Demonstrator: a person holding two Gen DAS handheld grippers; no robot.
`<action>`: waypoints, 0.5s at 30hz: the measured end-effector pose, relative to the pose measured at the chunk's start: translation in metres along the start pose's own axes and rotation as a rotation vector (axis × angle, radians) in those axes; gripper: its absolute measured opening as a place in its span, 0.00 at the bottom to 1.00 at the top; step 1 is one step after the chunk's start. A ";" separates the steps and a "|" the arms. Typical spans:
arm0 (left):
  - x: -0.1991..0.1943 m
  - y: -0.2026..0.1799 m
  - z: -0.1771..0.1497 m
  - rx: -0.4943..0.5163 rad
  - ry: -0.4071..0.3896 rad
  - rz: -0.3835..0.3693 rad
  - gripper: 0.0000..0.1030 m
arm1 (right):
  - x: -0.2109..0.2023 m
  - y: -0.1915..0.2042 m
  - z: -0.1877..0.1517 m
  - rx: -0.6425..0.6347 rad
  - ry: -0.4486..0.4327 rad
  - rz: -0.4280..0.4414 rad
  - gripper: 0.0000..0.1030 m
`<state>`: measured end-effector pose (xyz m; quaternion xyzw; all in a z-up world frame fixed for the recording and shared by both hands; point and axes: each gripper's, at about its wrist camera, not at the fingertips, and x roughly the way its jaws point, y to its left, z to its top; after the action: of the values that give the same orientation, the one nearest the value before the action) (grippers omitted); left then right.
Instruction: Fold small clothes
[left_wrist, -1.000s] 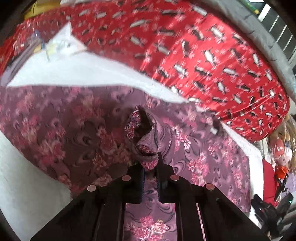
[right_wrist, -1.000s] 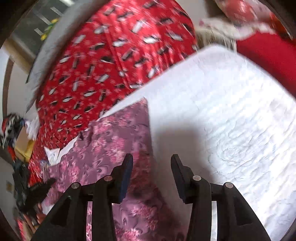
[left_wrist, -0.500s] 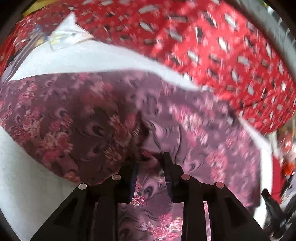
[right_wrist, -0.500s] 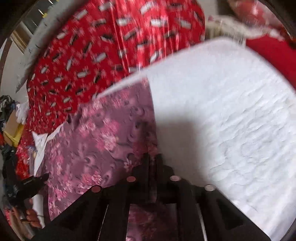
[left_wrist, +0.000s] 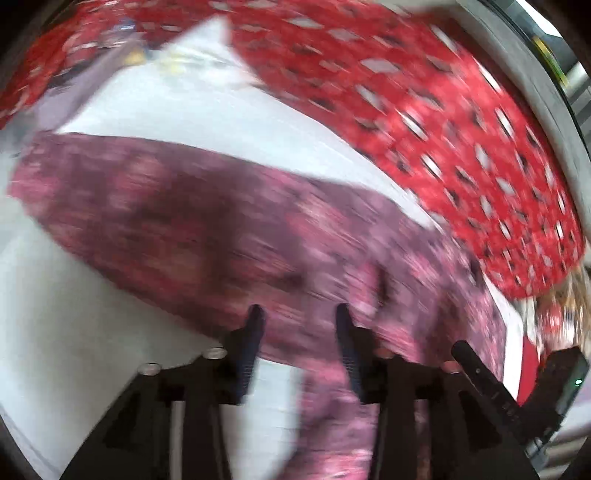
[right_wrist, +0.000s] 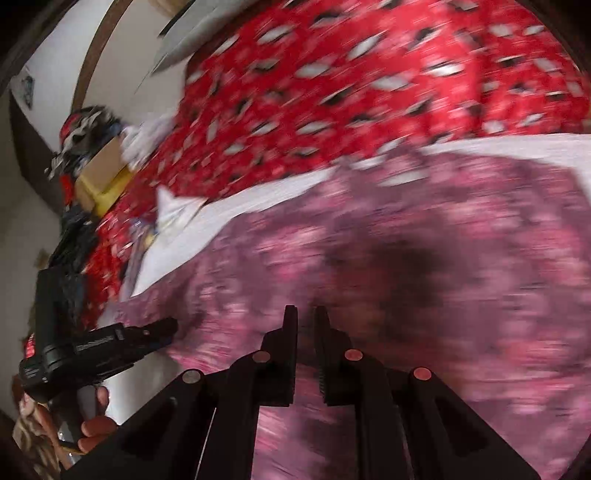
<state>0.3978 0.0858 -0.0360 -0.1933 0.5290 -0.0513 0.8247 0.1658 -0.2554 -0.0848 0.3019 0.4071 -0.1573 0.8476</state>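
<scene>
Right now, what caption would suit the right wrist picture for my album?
Right tool nearly closed above a blurred purple floral cloth on a white sheet, red patterned blanket behind.

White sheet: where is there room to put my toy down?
The white sheet is bare left of the purple flowered cloth, and in a strip between that cloth and the red blanket. The middle is crowded with cloth.

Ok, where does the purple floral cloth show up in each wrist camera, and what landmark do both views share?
Left wrist: the purple floral cloth runs as a blurred band from mid-left to lower right, past the open left gripper.
Right wrist: it fills the centre and right, around the right gripper.
Shared landmark: the red patterned bedspread along the top.
</scene>
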 end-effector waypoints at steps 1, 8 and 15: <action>-0.007 0.018 0.008 -0.028 -0.018 0.023 0.52 | 0.016 0.014 0.001 -0.010 0.011 0.007 0.11; -0.035 0.175 0.059 -0.347 -0.035 0.198 0.54 | 0.070 0.042 -0.032 -0.162 -0.001 -0.025 0.16; -0.024 0.225 0.079 -0.513 -0.049 0.106 0.61 | 0.071 0.041 -0.032 -0.154 -0.005 -0.021 0.16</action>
<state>0.4312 0.3206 -0.0708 -0.3694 0.5141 0.1323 0.7627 0.2120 -0.2046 -0.1402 0.2309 0.4190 -0.1352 0.8677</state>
